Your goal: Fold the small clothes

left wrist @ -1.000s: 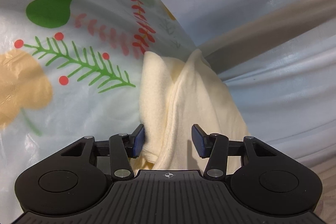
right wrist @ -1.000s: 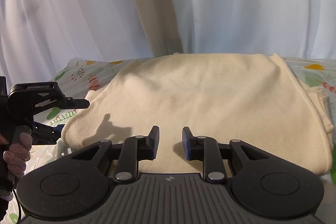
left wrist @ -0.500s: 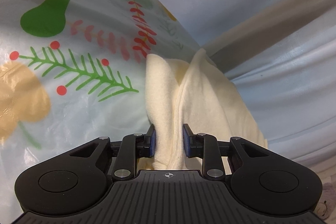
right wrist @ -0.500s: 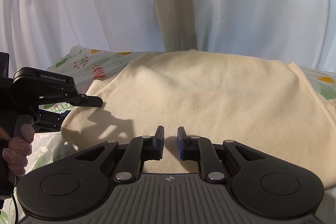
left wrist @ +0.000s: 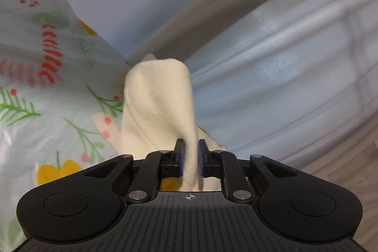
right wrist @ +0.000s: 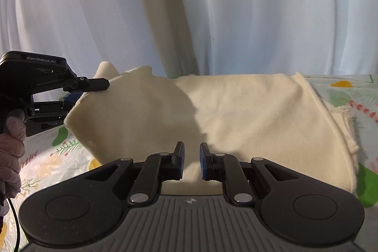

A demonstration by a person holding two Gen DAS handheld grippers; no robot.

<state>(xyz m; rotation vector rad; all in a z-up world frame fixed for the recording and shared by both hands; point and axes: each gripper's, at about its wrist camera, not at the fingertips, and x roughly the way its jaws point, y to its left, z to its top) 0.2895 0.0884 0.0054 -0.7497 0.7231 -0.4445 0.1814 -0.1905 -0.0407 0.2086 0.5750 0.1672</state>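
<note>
The cream garment (right wrist: 236, 115) covers most of the patterned tablecloth (right wrist: 342, 96); bare cloth lies to its right and front-left; the white curtain (right wrist: 259, 15) closes off the space behind it; the left gripper (right wrist: 94, 86) lifts its left corner.

left tool (left wrist: 190, 158) pinched nearly closed, right tool (right wrist: 191, 158) likewise narrowed

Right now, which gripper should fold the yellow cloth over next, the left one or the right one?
Probably left. The left gripper is already shut on a raised corner of the cream cloth. The right gripper sits at the near edge, jaws slightly apart with cloth between; its grip is unclear.
</note>
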